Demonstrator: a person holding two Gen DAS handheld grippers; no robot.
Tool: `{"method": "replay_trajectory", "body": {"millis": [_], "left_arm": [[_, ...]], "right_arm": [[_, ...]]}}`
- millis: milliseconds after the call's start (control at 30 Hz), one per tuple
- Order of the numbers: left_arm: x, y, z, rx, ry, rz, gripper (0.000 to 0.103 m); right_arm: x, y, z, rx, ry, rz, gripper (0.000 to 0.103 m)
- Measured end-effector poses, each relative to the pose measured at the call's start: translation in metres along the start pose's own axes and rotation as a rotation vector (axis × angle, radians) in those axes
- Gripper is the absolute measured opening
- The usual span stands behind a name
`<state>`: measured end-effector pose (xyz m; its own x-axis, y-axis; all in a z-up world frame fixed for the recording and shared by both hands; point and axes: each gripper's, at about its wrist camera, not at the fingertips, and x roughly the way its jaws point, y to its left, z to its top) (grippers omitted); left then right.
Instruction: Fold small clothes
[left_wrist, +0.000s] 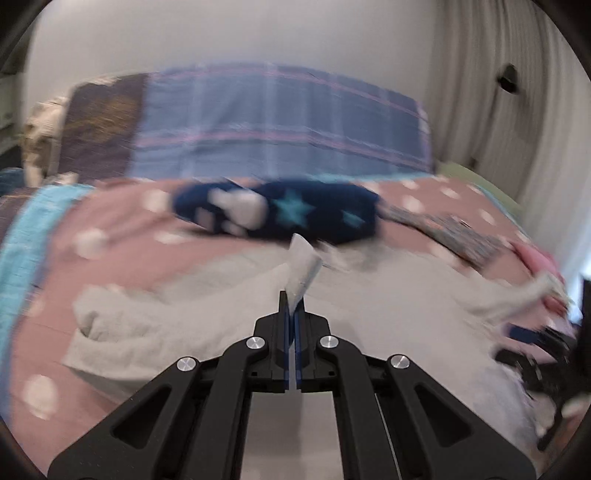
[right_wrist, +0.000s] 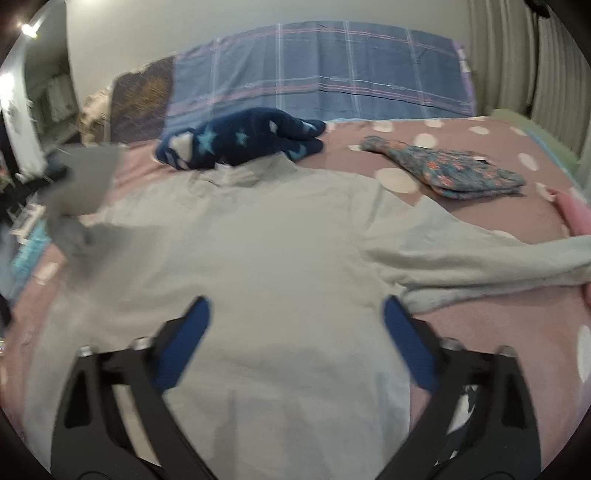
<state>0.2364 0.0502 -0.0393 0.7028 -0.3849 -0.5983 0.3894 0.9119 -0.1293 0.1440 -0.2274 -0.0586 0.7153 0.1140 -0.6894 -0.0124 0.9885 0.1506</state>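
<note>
Pressed together on a thin fold of the pale grey long-sleeved cotton top (left_wrist: 303, 266), the left gripper (left_wrist: 294, 306) could lose that small bite if tugged, while the right gripper (right_wrist: 295, 325) hangs spread above the top's body.

Soft matt cloth grey top (right_wrist: 266, 236), fuzzy navy star garment (right_wrist: 240, 142), matt black plastic right tool (right_wrist: 295, 325)

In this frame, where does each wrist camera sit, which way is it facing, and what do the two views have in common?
Left wrist: on the left gripper, facing the headboard; its fingers pinch a fold of the pale grey top; the other gripper shows blurred at right.
Right wrist: on the right gripper, jaws wide open above the spread pale grey top, facing the same way.
Shared: the top, the navy star garment, the dotted pink bedspread, the plaid cover.
</note>
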Motion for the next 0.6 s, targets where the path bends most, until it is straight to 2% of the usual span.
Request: {"method": "replay_trajectory", "body": {"millis": [33, 67, 100, 167, 233, 267, 333, 467, 600], "left_arm": [[0.007, -0.010, -0.006, 0.013, 0.018, -0.022, 0.001], [0.013, -0.017, -0.012, 0.027, 0.034, -0.033, 0.001], [0.017, -0.021, -0.018, 0.037, 0.048, -0.039, 0.001], [0.026, -0.036, -0.030, 0.054, 0.083, -0.048, 0.001], [0.033, -0.044, -0.040, 0.075, 0.100, -0.031, 0.001], [0.036, -0.044, -0.042, 0.079, 0.105, -0.025, 0.001], [0.039, -0.043, -0.047, 0.075, 0.120, -0.021, 0.001], [0.041, -0.043, -0.051, 0.078, 0.126, -0.008, 0.001], [0.040, -0.047, -0.053, 0.088, 0.129, -0.003, 0.001]], "right_arm": [[0.002, -0.002, 0.003, 0.017, 0.019, 0.046, 0.047], [0.007, -0.005, 0.008, 0.047, 0.053, 0.107, 0.040], [0.018, -0.008, 0.015, 0.094, 0.108, 0.167, 0.038], [0.032, -0.006, 0.025, 0.136, 0.150, 0.212, 0.038], [0.045, 0.001, 0.036, 0.156, 0.176, 0.251, 0.049], [0.053, 0.004, 0.042, 0.183, 0.190, 0.280, 0.052], [0.074, 0.009, 0.053, 0.277, 0.244, 0.370, 0.060], [0.118, 0.019, 0.061, 0.454, 0.396, 0.484, 0.062], [0.153, 0.038, 0.062, 0.519, 0.499, 0.496, 0.063]]}}
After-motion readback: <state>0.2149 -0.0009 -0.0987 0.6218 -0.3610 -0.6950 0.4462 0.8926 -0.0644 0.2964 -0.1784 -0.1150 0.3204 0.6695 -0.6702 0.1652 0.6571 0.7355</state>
